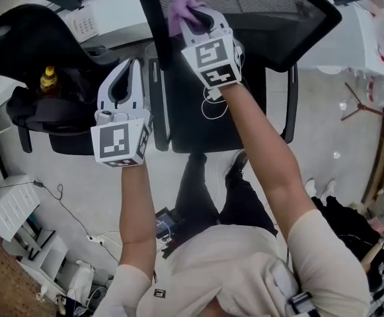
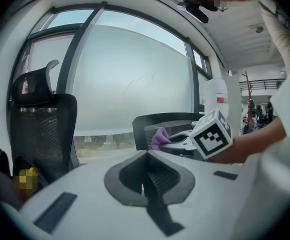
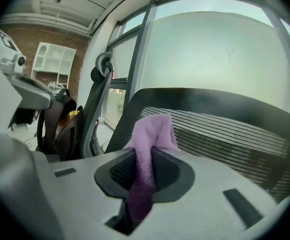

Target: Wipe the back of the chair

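A black office chair with a mesh back (image 1: 264, 18) stands in front of me, its back (image 3: 224, 129) filling the right gripper view. My right gripper (image 1: 190, 15) is shut on a purple cloth (image 1: 182, 8), and the cloth (image 3: 149, 149) is at the top left of the mesh. In the left gripper view the cloth (image 2: 159, 138) and chair back (image 2: 169, 126) show beyond the jaws. My left gripper (image 1: 122, 88) hangs lower and to the left of the chair, shut with nothing between its jaws (image 2: 147, 176).
A second black chair (image 1: 39, 51) with a headrest stands at the left, holding a dark bag and a yellow-capped bottle (image 1: 47, 79). White shelving (image 1: 13, 207) and cables lie on the floor at lower left. A window wall (image 2: 125, 74) is ahead.
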Demonstrator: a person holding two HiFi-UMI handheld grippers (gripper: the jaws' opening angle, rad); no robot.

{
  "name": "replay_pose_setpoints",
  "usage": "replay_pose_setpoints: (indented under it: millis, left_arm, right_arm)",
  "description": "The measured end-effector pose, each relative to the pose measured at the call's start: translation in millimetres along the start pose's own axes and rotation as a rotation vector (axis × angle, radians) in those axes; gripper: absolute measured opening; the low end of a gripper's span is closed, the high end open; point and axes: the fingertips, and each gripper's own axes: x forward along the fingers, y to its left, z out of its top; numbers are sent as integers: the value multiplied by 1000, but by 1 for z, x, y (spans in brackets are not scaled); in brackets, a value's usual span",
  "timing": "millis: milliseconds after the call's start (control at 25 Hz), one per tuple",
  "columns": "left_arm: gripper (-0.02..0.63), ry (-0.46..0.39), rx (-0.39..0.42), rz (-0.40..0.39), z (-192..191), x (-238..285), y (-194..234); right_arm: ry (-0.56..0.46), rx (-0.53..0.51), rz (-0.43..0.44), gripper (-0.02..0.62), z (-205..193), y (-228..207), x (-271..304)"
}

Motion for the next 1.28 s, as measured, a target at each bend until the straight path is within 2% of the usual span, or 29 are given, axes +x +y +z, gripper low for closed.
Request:
replay_pose_setpoints:
  millis: [160,320,520,720,800,920,1040,1280]
  left_arm:
    - [8,1,4,-20,1,5,-8]
    - [8,2,23,-68,5,18,-34]
    - [8,-3,47,-142,14,39,-90]
    - [8,-7,64,-236,21,60,-160]
    - [8,-8,67,-261,25,64,-181]
    - [8,-8,69,-282,28,66,-200]
    - [8,-10,68,-280,30,66,-203]
    - [8,-9,44,-212,29,58,-167]
  right_arm:
    - [6,-23,-11,55,-2,-4,-6]
    - [20,15,-65,55,-17,-30,-24]
    - [78,102,-231,55,-70,-119,-85]
    - [130,209,-464,55,-126,-230,-174]
    - [146,232,-514,55,-138,-255,-201]
    - [160,228,-534,55,-144,-266,-218]
    - [154,231,-516,54,-141,-261,-213]
    - [143,207,-398,54,-118,-224,-165]
